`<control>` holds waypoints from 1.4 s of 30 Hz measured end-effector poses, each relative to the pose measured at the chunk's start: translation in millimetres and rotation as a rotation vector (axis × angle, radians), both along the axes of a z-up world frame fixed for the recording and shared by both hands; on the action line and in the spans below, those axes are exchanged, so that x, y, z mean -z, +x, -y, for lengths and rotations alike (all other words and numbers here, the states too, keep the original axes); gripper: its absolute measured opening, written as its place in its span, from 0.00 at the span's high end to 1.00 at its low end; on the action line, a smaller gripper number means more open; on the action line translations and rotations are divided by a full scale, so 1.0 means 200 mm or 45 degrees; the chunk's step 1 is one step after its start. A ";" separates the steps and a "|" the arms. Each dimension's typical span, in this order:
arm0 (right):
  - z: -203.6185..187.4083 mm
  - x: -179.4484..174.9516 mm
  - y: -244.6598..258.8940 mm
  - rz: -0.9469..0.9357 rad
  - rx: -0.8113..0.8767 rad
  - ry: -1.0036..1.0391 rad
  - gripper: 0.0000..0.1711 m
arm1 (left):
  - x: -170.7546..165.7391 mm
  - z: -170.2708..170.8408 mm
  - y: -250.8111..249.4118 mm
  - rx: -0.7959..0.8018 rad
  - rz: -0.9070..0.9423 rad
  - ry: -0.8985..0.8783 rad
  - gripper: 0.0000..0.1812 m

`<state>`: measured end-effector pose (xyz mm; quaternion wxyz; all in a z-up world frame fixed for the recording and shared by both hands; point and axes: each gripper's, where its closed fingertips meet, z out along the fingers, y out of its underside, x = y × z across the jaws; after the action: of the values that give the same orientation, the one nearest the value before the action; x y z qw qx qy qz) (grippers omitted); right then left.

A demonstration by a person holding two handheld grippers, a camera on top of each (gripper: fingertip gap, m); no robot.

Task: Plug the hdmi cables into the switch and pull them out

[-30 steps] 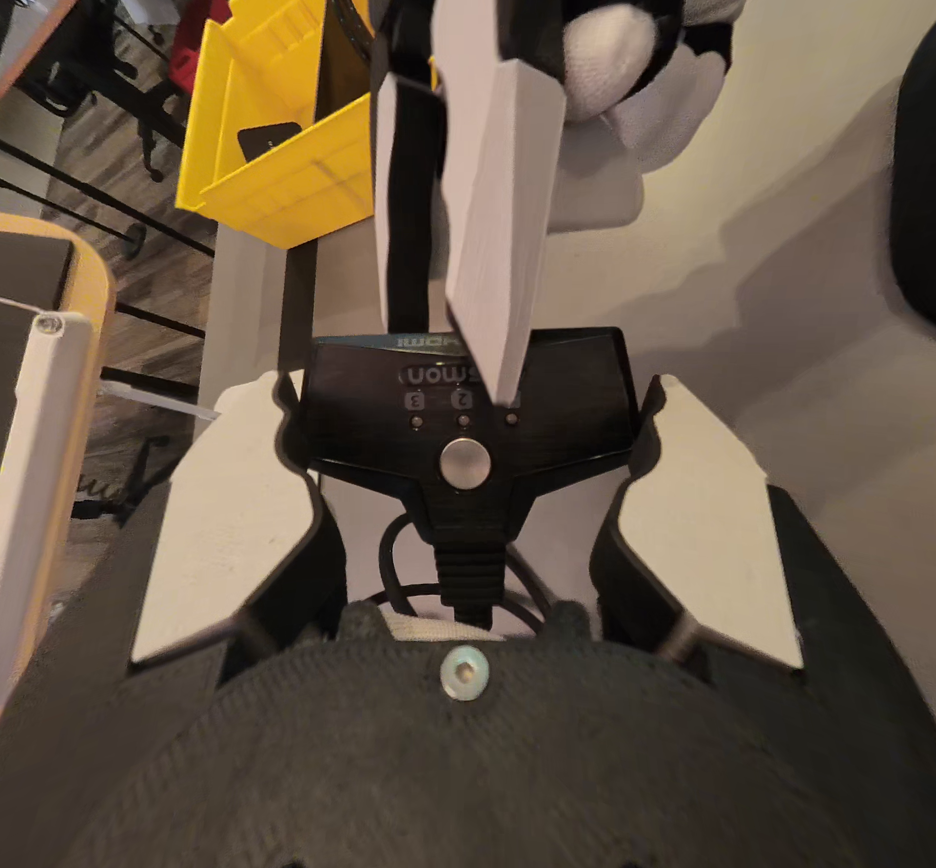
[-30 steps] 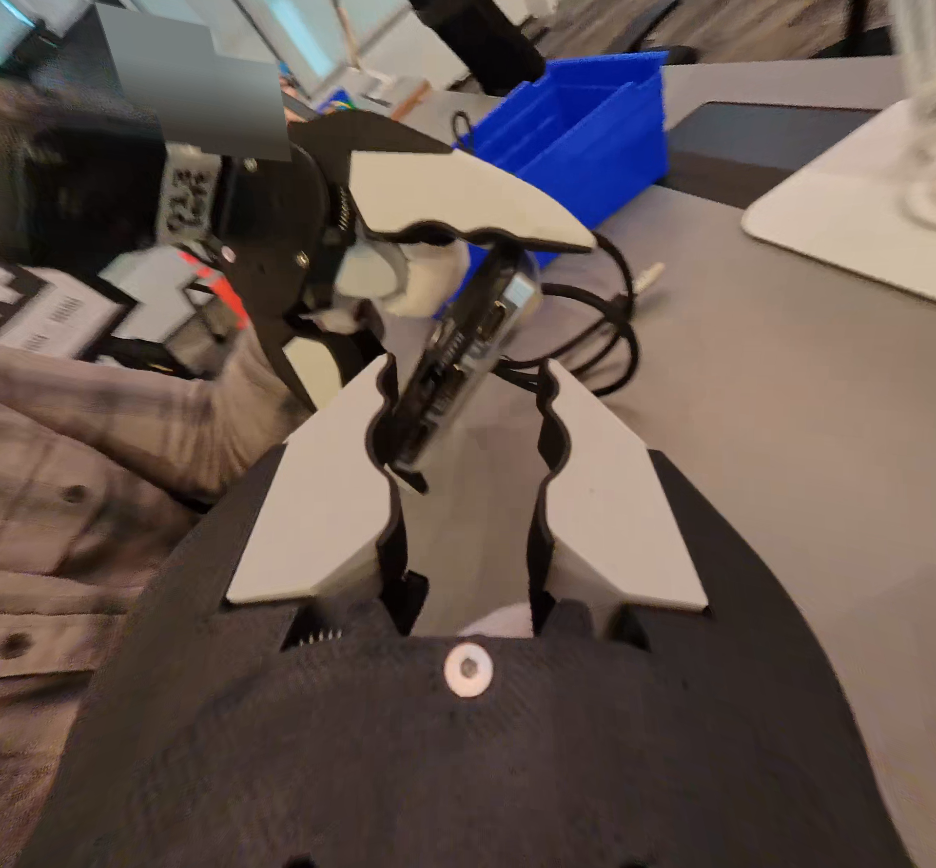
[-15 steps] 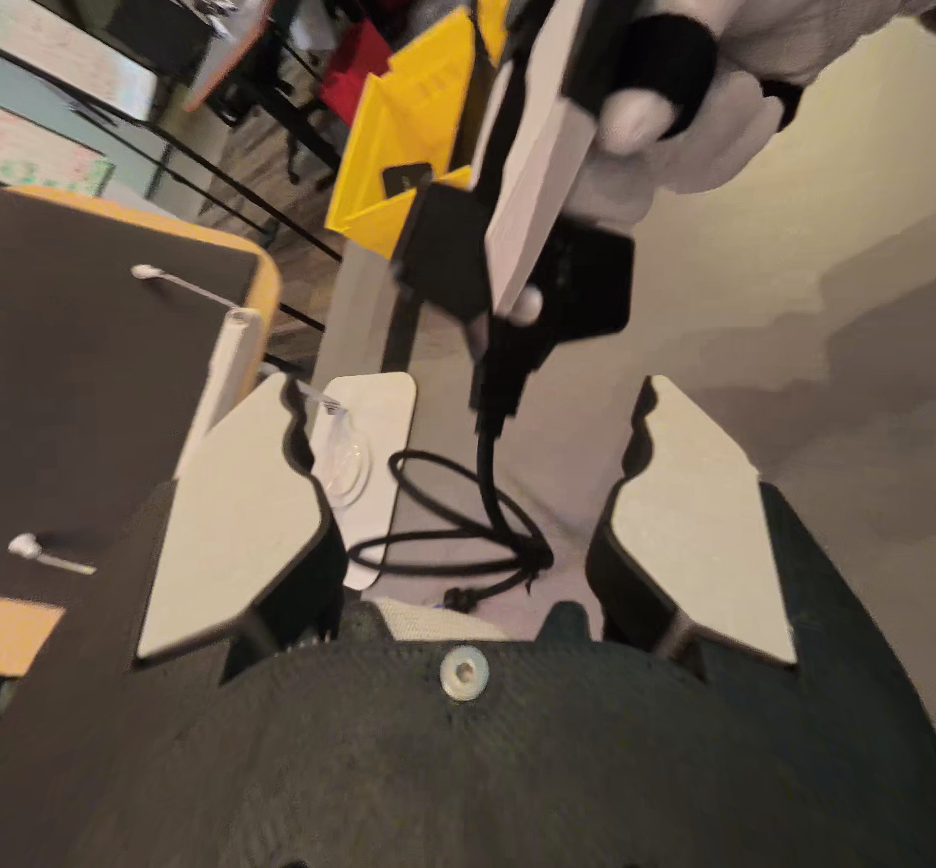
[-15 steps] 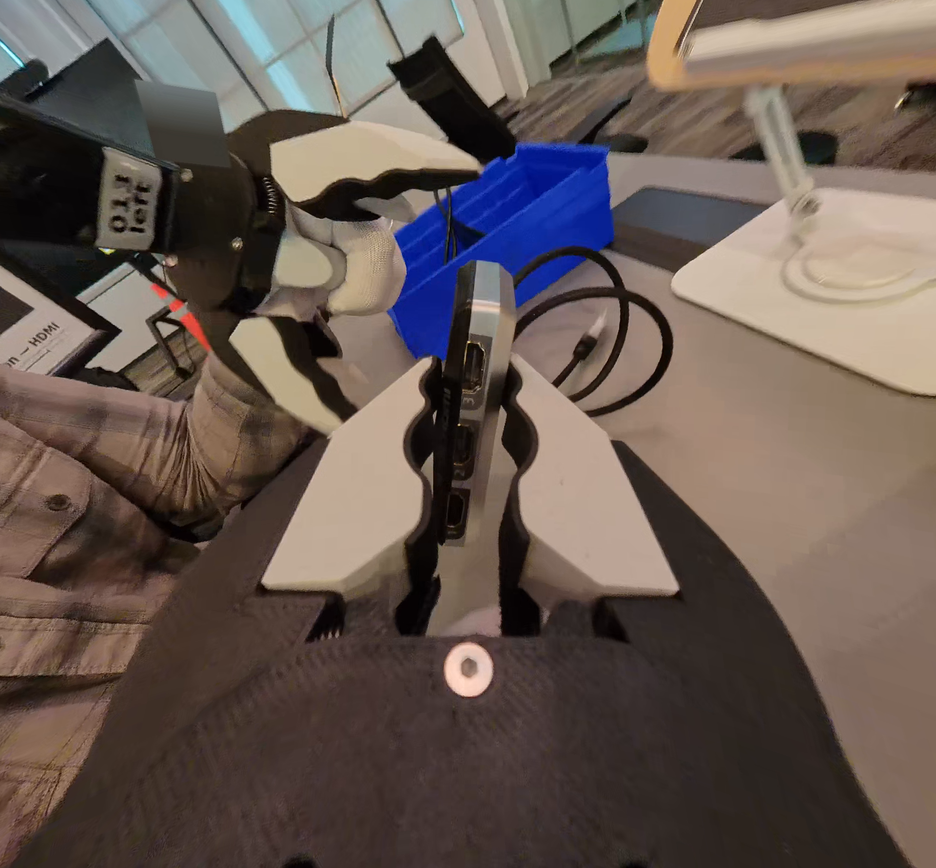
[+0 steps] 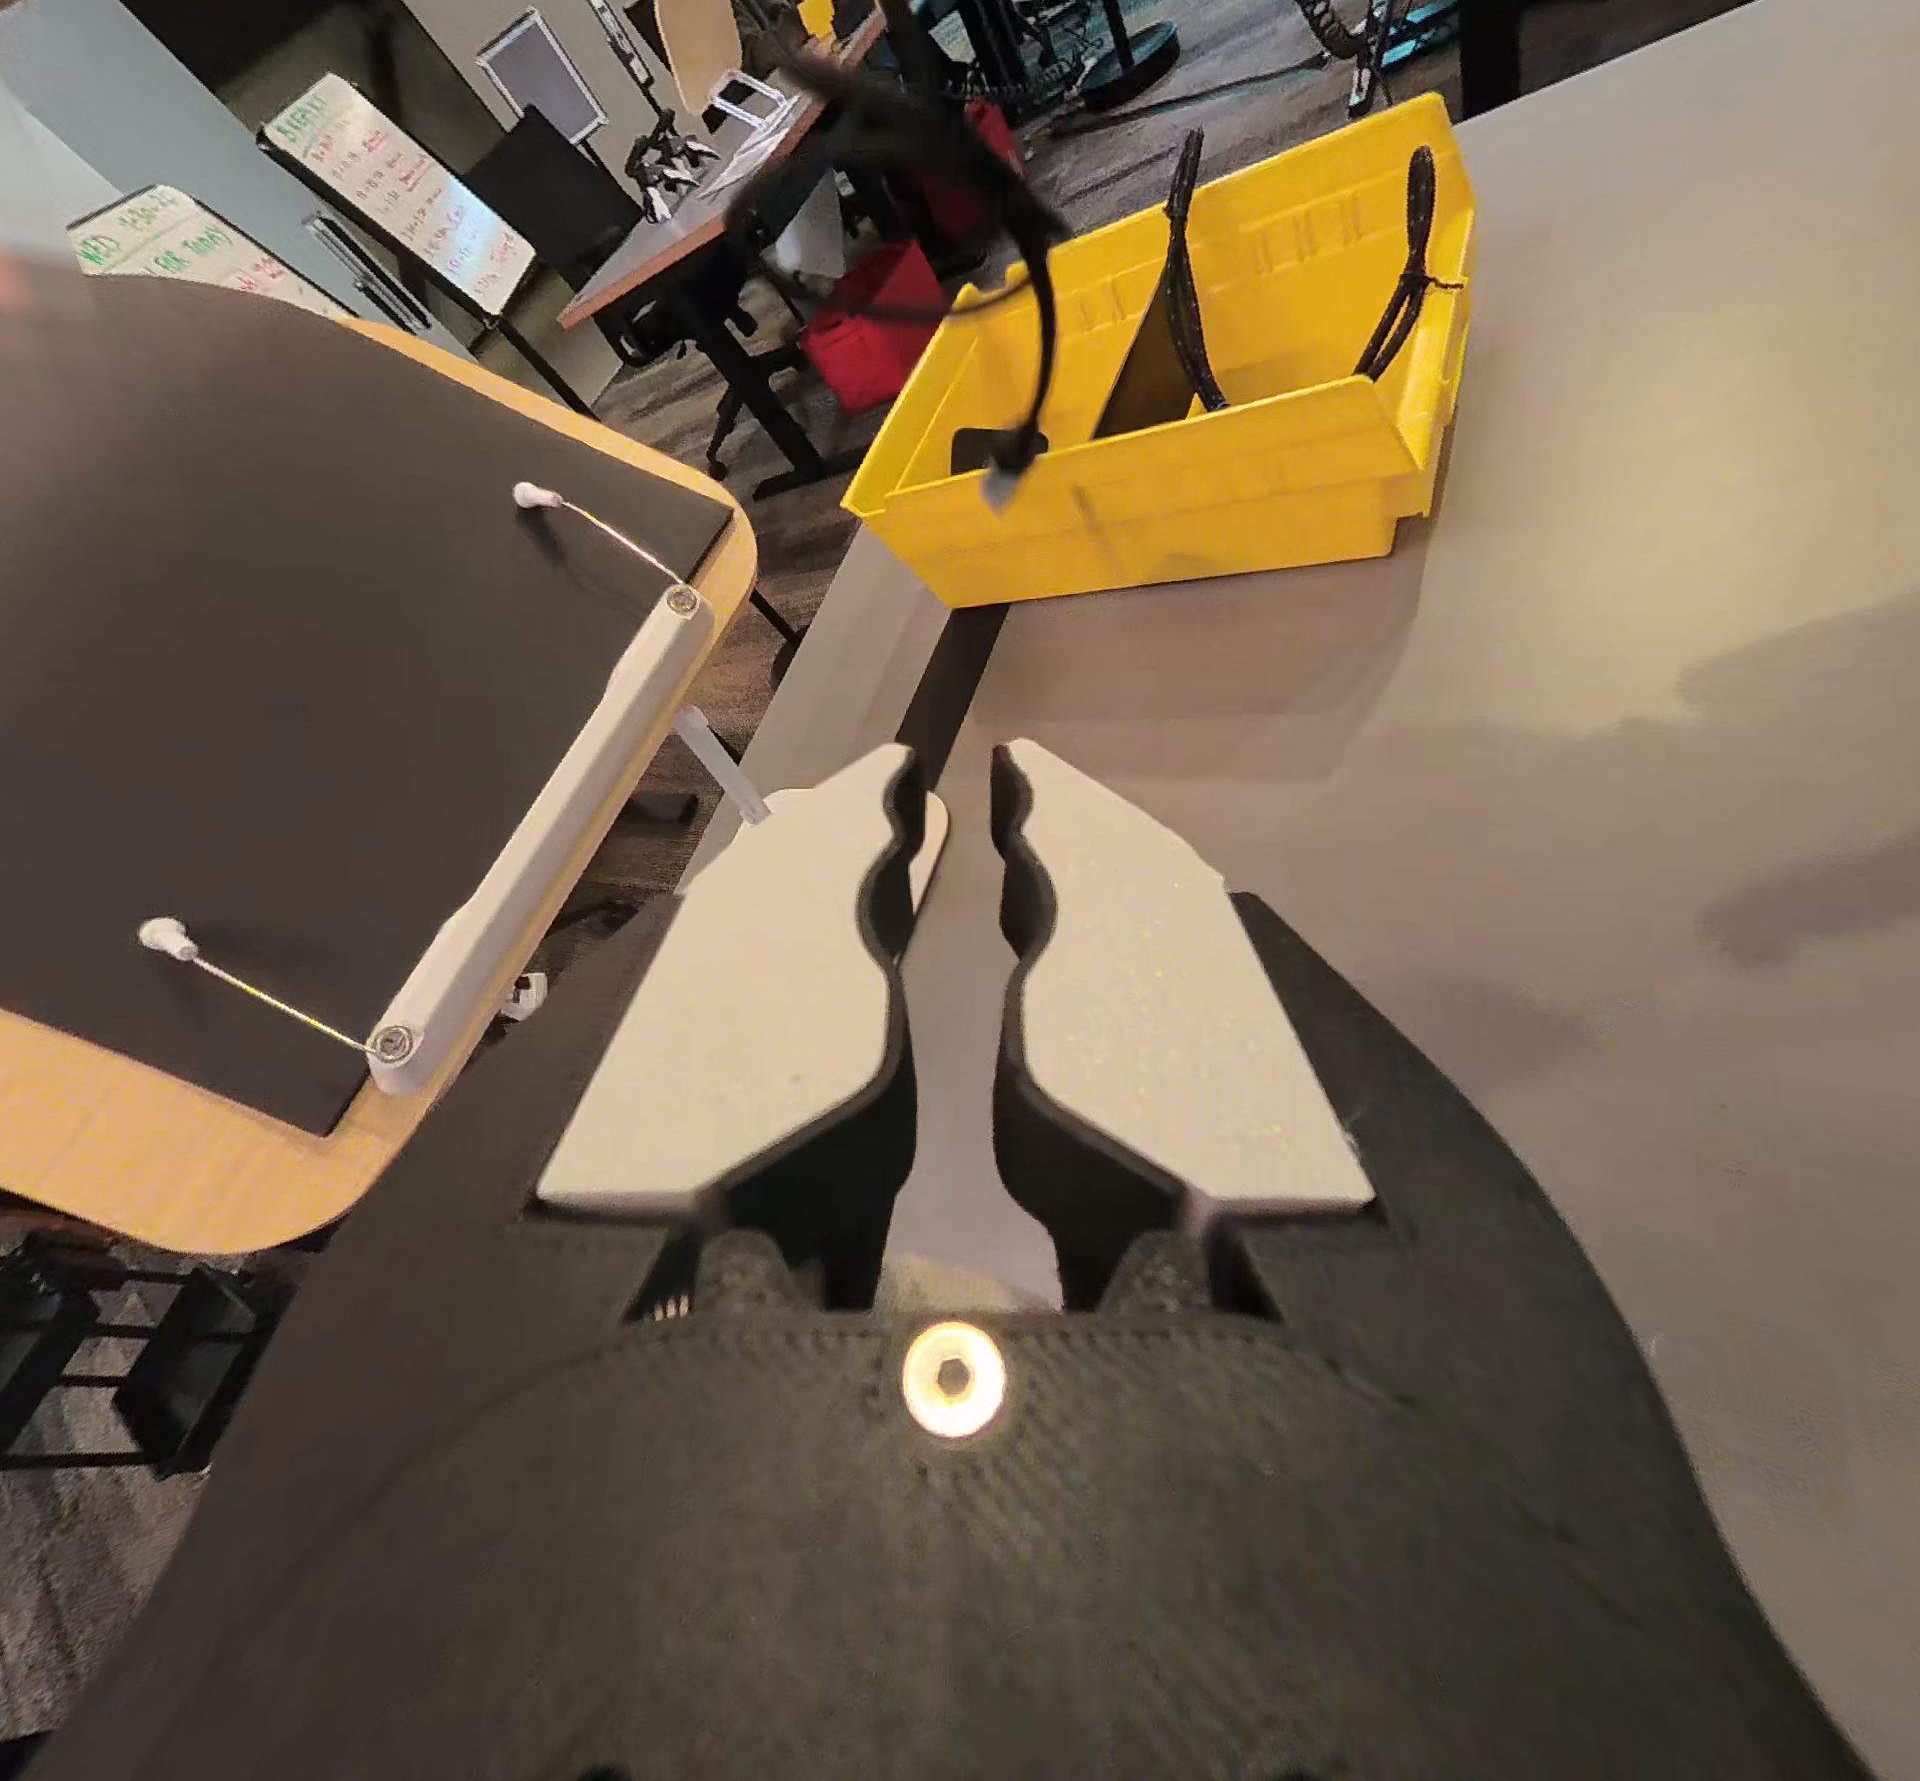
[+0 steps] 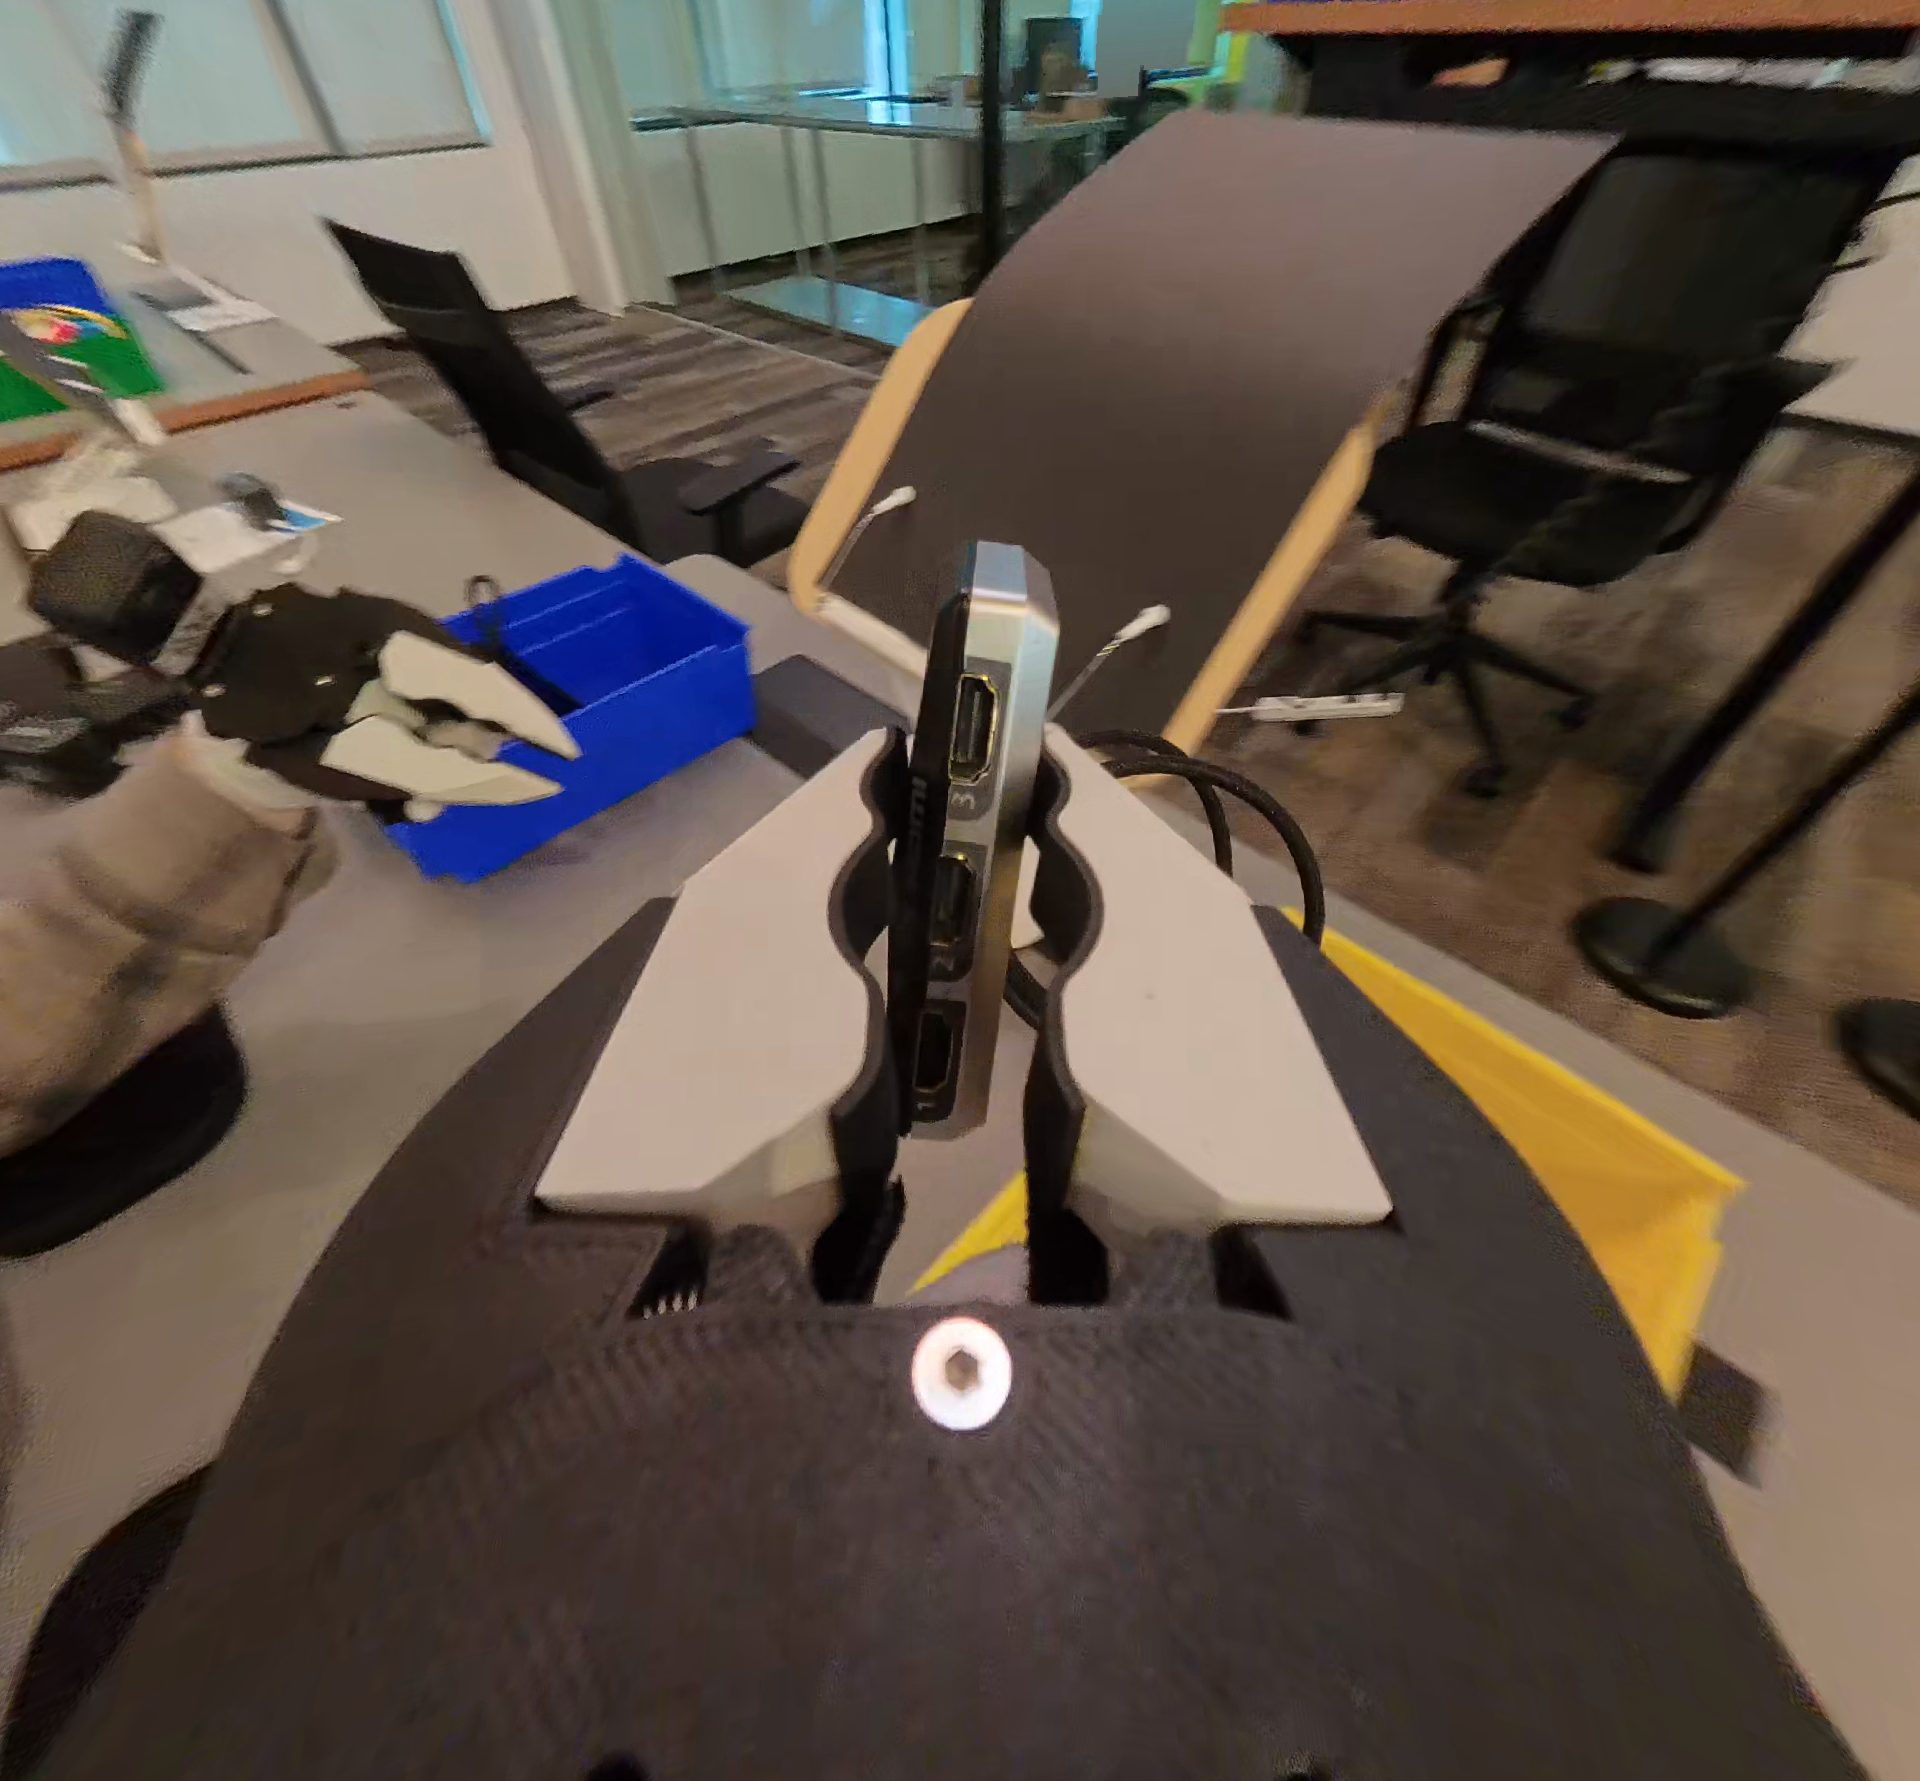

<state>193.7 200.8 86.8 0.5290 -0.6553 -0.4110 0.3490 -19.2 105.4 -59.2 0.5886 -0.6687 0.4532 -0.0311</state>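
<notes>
My right gripper (image 6: 966, 744) is shut on the HDMI switch (image 6: 987, 692), a flat grey and black box. It holds the switch on edge above the table, with three empty ports facing the camera. The switch's black cable (image 6: 1236, 817) loops behind it. In the left wrist view a blurred black cable (image 5: 1039, 318) hangs in front of the yellow bin (image 5: 1195, 495). More black cables (image 5: 1184, 277) stand in that bin. My left gripper (image 5: 956, 765) is closed to a narrow gap with nothing in it, low over the grey table (image 5: 1558, 796). It also shows in the right wrist view (image 6: 566, 768) beside a blue bin (image 6: 634, 682).
A tilted black board with a wooden rim (image 5: 260, 692) stands at the table's left edge; it also shows in the right wrist view (image 6: 1195, 360). The yellow bin's rim (image 6: 1507, 1108) lies under my right gripper. Office chairs (image 6: 1558, 443) and desks stand beyond the table. Some 30 cm of space lies between my two pairs of fingers.
My left gripper let go of the switch, drew away and closed. My right gripper closed on the switch and lifted it clear of the table, over the yellow bin.
</notes>
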 end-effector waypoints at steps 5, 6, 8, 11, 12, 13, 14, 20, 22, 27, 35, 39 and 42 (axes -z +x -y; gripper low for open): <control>-0.21 -0.17 0.22 0.098 0.213 0.101 0.89 | 0.05 -0.01 0.00 0.010 -0.017 -0.035 0.93; -0.26 -0.16 0.25 0.120 0.241 0.091 0.89 | 0.06 -0.01 0.01 0.013 -0.018 -0.047 0.93; -0.34 -0.11 0.29 0.165 0.276 0.044 0.89 | 0.09 -0.01 0.01 0.027 -0.031 -0.074 0.93; -0.45 0.03 0.31 0.209 0.304 -0.051 0.89 | 0.12 -0.02 0.01 0.029 -0.032 -0.099 0.93; -0.49 0.09 0.31 0.226 0.304 -0.089 0.89 | 0.13 -0.03 0.01 0.030 -0.029 -0.107 0.92; -0.52 0.16 0.31 0.247 0.302 -0.134 0.89 | 0.14 -0.03 0.00 0.033 -0.026 -0.117 0.92; -0.56 0.23 0.30 0.269 0.300 -0.182 0.89 | 0.16 -0.03 0.00 0.036 -0.022 -0.128 0.92; -0.71 0.62 0.17 0.269 0.217 -0.502 0.89 | 0.24 -0.05 0.00 0.047 -0.045 -0.190 0.92; -0.79 0.75 0.15 0.288 0.251 -0.571 0.89 | 0.26 -0.05 0.00 0.053 -0.051 -0.210 0.92; -0.94 1.05 0.11 0.304 0.306 -0.722 0.89 | 0.31 -0.05 0.01 0.063 -0.072 -0.253 0.91; -1.08 1.33 0.29 0.969 0.639 -0.524 0.57 | 0.37 -0.06 0.02 0.062 -0.104 -0.306 0.89; -1.08 1.16 0.38 1.167 0.752 -0.285 0.49 | 0.37 -0.06 0.02 0.058 -0.114 -0.308 0.87; -0.99 0.93 0.30 1.055 0.751 -0.131 0.50 | 0.35 -0.06 0.04 0.057 -0.108 -0.279 0.86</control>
<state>253.3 398.0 -99.7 0.3647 -0.8520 -0.3660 -0.0843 -11.3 118.0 -128.5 0.4916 -0.7194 0.4863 -0.0653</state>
